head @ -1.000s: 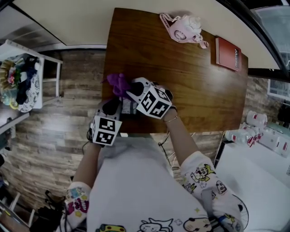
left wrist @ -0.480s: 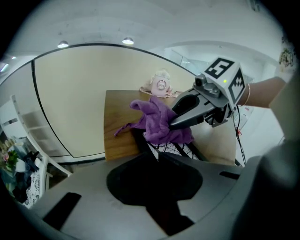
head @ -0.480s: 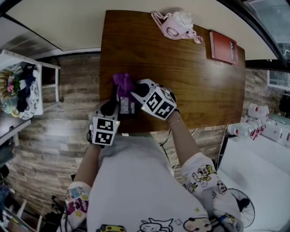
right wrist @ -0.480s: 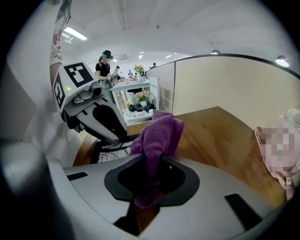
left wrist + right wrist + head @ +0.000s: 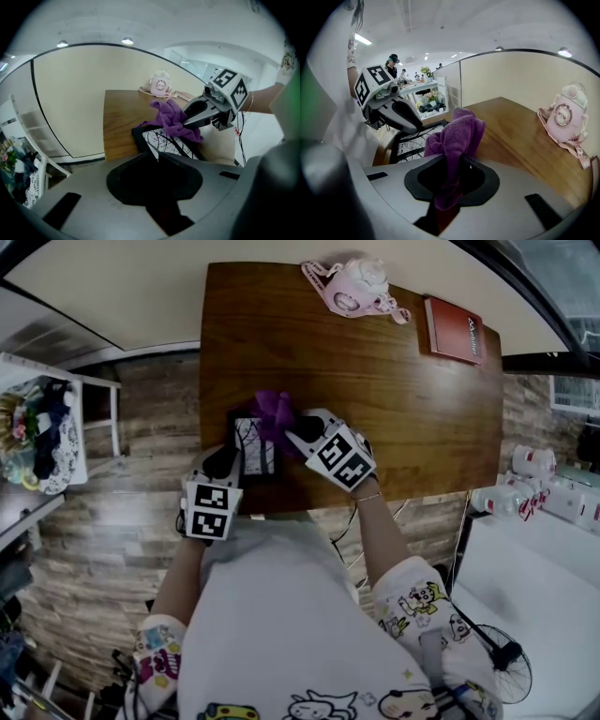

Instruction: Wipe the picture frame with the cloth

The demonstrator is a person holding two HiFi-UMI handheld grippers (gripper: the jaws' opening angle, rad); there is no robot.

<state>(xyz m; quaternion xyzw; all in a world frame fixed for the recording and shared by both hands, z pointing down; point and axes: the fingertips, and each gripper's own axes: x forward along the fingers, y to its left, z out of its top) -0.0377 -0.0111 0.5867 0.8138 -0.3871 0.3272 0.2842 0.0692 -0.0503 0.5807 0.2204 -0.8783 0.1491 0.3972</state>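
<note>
Left tongs (image 5: 158,158): pressed onto the near edge of the picture frame (image 5: 169,140), steadying it at the near-left part of the wooden surface (image 5: 403,409).

Right tongs (image 5: 451,174): pinching the purple cloth (image 5: 459,131), whose bunched end rests on the frame's far end.

Step in hand, as judged: wiping the glass. It is best done with the left grip kept firm and the cloth pressed flat on the pane. Strokes should overlap from edge to edge, borders included.

Well apart, at the far edge: pink clock (image 5: 352,292), red book (image 5: 457,329).
</note>
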